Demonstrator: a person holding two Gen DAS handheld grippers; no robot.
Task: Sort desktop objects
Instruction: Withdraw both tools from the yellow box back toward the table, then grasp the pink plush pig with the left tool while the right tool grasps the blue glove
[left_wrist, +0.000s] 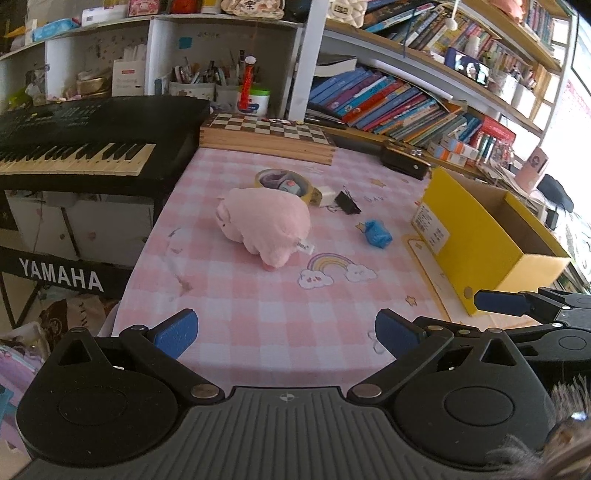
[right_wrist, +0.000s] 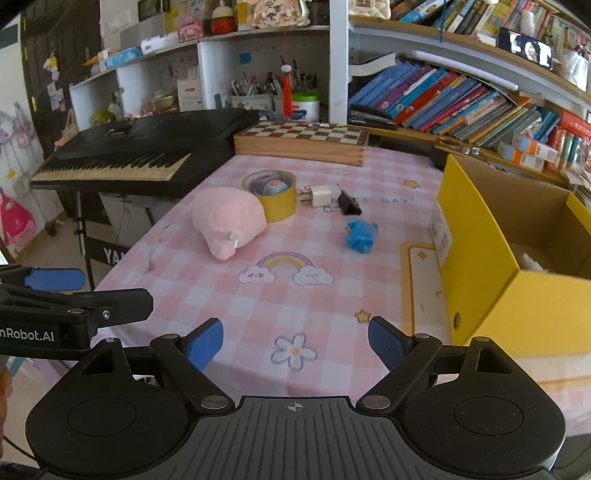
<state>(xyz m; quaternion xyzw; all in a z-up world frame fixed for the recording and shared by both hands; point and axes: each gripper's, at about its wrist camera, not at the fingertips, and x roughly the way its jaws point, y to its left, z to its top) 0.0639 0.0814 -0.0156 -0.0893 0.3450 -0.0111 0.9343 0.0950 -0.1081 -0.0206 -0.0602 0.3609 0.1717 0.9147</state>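
A pink plush toy (left_wrist: 264, 223) (right_wrist: 227, 219) lies mid-table on the pink checked cloth. Behind it stands a yellow tape roll (left_wrist: 282, 181) (right_wrist: 273, 194) with a small object inside. A white charger plug (left_wrist: 327, 195) (right_wrist: 320, 195), a black binder clip (left_wrist: 347, 202) (right_wrist: 349, 204) and a blue crumpled bag (left_wrist: 376, 232) (right_wrist: 360, 235) lie to the right. An open yellow box (left_wrist: 480, 236) (right_wrist: 491, 258) stands at the right. My left gripper (left_wrist: 286, 332) and right gripper (right_wrist: 295, 345) are both open and empty, near the table's front edge.
A black Yamaha keyboard (left_wrist: 77, 147) (right_wrist: 140, 151) stands at the table's left. A wooden chessboard box (left_wrist: 269, 138) (right_wrist: 303, 142) sits at the back. Bookshelves (right_wrist: 461, 103) line the back and right. A black case (left_wrist: 404, 160) lies behind the yellow box.
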